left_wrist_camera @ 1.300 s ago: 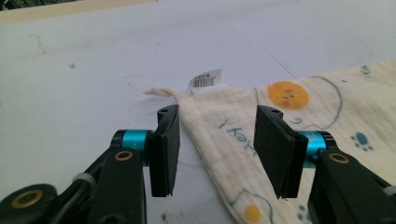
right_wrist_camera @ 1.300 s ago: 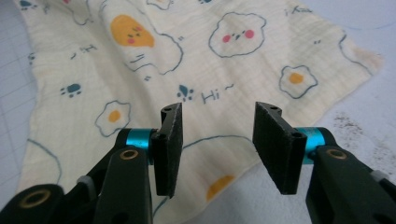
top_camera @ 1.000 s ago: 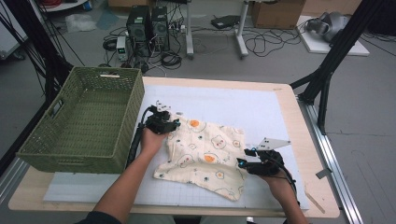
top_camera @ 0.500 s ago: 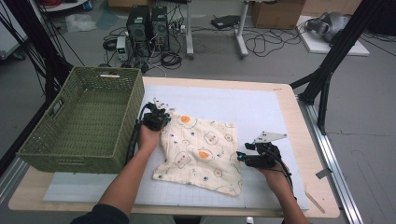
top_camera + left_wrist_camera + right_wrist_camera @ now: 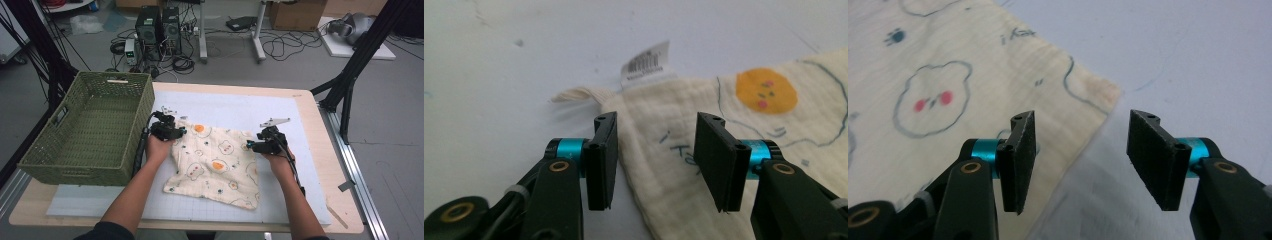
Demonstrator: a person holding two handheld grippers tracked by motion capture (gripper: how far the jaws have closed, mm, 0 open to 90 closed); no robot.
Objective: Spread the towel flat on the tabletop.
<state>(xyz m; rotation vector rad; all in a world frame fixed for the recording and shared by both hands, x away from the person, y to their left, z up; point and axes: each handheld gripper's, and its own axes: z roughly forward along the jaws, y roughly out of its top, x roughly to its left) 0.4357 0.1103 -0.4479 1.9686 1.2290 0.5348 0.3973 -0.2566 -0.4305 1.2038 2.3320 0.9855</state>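
Observation:
A cream cloth (image 5: 215, 162) printed with bears and orange blobs lies spread on the white mat. My left gripper (image 5: 181, 131) sits at its far left corner. In the left gripper view the gripper (image 5: 656, 160) is open, its jaws have just been opening, and the cloth's corner (image 5: 664, 115) lies between them untouched, beside a white barcode tag (image 5: 646, 62) and a small loop (image 5: 574, 94). My right gripper (image 5: 248, 146) is at the far right corner. In the right gripper view it (image 5: 1080, 160) is open low over the cloth's edge (image 5: 973, 100), pressing on nothing.
A green woven basket (image 5: 90, 125) stands at the left of the table, close to my left hand. The white gridded mat (image 5: 240, 107) covers the wooden tabletop (image 5: 320, 150). Black frame legs, cables and computer boxes stand on the floor beyond.
My right hand has moved away from me along the cloth's right edge to its far right corner. The left hand has stayed at the far left corner.

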